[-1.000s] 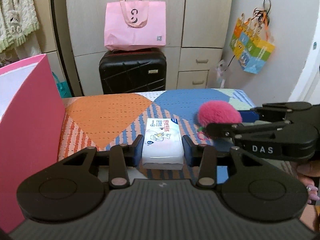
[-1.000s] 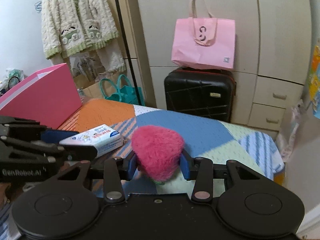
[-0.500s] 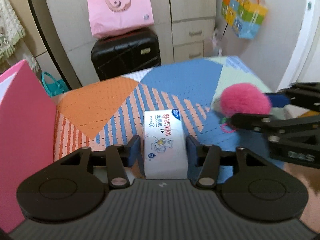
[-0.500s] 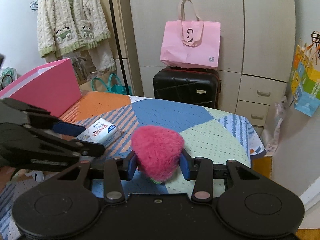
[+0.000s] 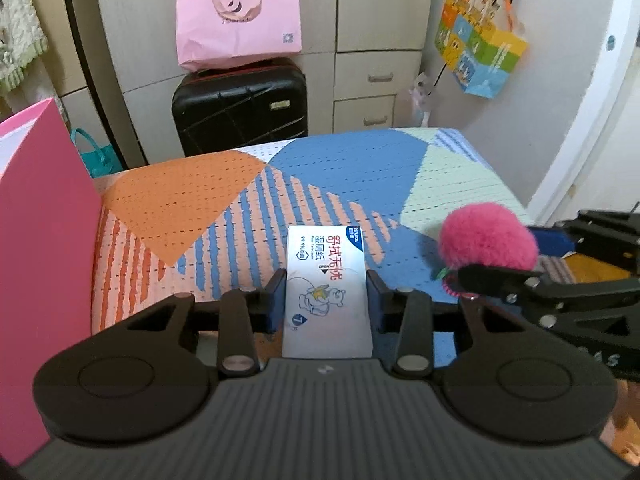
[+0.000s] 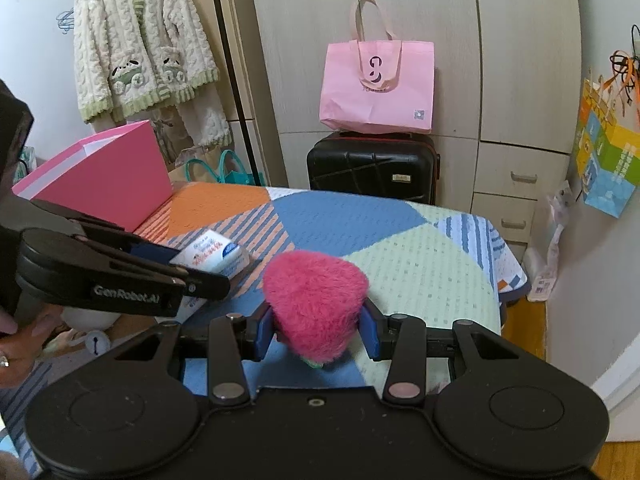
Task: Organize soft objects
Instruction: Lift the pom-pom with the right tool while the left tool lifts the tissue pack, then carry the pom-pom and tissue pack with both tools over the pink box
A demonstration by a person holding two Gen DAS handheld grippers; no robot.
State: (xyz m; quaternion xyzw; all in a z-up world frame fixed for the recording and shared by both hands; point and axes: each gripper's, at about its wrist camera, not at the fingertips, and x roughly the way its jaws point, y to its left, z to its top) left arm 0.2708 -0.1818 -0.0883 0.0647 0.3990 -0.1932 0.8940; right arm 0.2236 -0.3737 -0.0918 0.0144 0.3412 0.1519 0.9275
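A white wet-wipes pack (image 5: 324, 256) with a cartoon print sits between the blue pads of my left gripper (image 5: 326, 284). The jaws are closing and the pads press both its long sides, just above the patchwork cloth. In the right wrist view the pack (image 6: 212, 254) pokes out past the left gripper's fingers (image 6: 200, 284). My right gripper (image 6: 316, 328) is shut on a fuzzy pink strawberry plush (image 6: 316, 300), held over the cloth. In the left wrist view, that plush (image 5: 486, 236) and the right gripper (image 5: 508, 256) are at the right.
A tall pink box (image 5: 40, 260) stands open-topped at the table's left edge. The table (image 5: 360, 168) wears a blue, orange and green patchwork cloth. Beyond it are a black suitcase (image 5: 240, 108) with a pink tote (image 5: 240, 20) on top, and cupboards. A hand (image 6: 20, 340) grips the left tool.
The left jaws widened around the pack half a second ago and have closed on it again; its printed top now faces the camera. The right gripper with the plush has shifted slightly right.
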